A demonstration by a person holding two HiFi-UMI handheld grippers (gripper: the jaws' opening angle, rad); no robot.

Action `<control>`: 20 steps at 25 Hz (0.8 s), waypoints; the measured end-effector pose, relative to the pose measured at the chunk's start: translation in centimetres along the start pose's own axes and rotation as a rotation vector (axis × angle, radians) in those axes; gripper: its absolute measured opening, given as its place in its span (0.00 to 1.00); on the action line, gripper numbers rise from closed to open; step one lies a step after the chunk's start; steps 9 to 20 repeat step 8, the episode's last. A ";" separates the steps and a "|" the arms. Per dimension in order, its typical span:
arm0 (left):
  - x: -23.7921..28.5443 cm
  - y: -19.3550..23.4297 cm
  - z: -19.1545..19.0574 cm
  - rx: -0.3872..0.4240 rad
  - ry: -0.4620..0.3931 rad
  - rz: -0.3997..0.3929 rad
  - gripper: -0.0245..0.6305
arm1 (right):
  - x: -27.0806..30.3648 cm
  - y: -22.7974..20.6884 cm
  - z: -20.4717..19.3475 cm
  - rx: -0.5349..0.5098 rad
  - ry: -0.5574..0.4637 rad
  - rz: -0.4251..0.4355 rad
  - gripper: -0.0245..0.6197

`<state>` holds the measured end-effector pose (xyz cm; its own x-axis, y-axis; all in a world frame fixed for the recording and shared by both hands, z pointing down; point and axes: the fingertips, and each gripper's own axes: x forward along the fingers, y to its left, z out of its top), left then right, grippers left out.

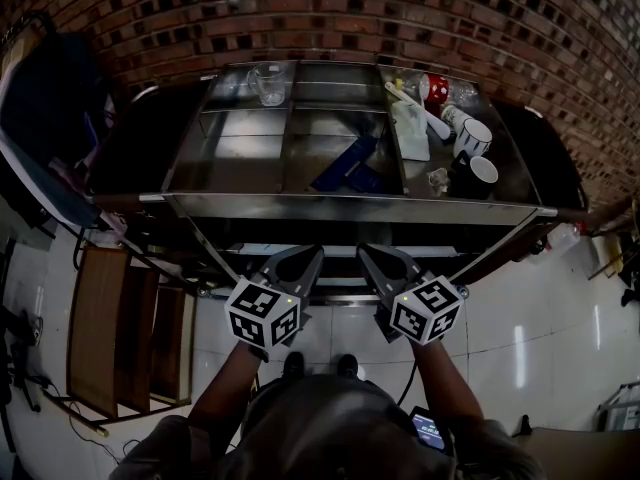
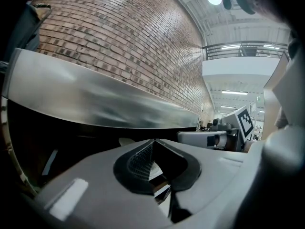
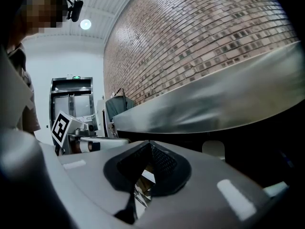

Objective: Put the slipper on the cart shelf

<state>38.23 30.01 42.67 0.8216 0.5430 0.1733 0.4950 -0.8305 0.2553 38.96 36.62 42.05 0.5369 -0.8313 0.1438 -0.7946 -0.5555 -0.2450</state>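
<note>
Two tools wait at a steel cart [image 1: 350, 211] against a brick wall. The left hand-held gripper [image 1: 308, 255] and the right hand-held gripper [image 1: 368, 254] hang side by side, low in front of it. Both are clenched on nothing, with each pair of jaw tips pressed together in its own gripper view.

The dark blue slipper [image 1: 342, 163] lies flat in the middle compartment of the cart's top tray, close to the right-hand divider and well apart from both tools. A lower shelf [image 1: 245, 250] shows beneath the tray.

From the head view, the slipper's long axis runs on a diagonal, from near-left to far-right. Which end is the toe cannot be made out. A second dark blue shape just beside its near-right side may be part of it or another slipper.

It looks light, soft and bendable, and not fragile. Pinched at one tip it would likely droop. The better hold seems to be across the sole's edge near mid-length, or on a strap if it has one. On smooth steel it may skid when nudged.
</note>
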 end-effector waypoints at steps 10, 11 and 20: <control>0.1 0.2 -0.2 -0.006 -0.002 0.000 0.05 | 0.0 -0.2 -0.2 0.000 0.001 -0.005 0.04; 0.1 0.2 -0.2 -0.006 -0.002 0.000 0.05 | 0.0 -0.2 -0.2 0.000 0.001 -0.005 0.04; 0.1 0.2 -0.2 -0.006 -0.002 0.000 0.05 | 0.0 -0.2 -0.2 0.000 0.001 -0.005 0.04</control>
